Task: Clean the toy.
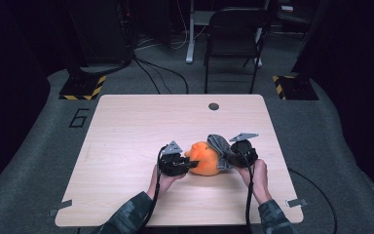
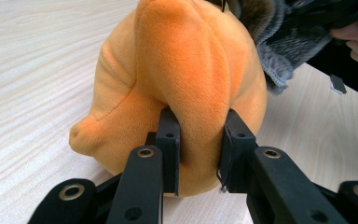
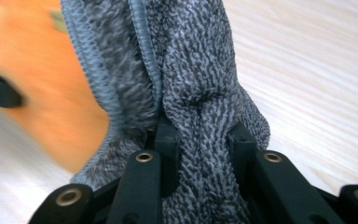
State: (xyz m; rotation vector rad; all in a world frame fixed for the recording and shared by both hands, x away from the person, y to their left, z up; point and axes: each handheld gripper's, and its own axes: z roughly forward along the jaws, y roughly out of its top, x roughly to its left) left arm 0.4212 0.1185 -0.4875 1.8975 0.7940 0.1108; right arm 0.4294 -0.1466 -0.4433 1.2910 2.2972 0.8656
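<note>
From above, the orange plush toy lies on the worktop, with the left claw at its 9 o'clock and the right claw at its 3 o'clock. In the left gripper view, the left claw is clamped on a fold of the toy. In the right gripper view, the right claw pinches the grey cloth draped on the toy.

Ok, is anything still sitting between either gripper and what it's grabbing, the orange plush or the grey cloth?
Nothing visible. The left gripper already pinches a fold of the orange plush toy directly between its jaws, and the right gripper is clamped on the grey knitted cloth. The cloth lies against the plush on the right gripper's side.
</note>
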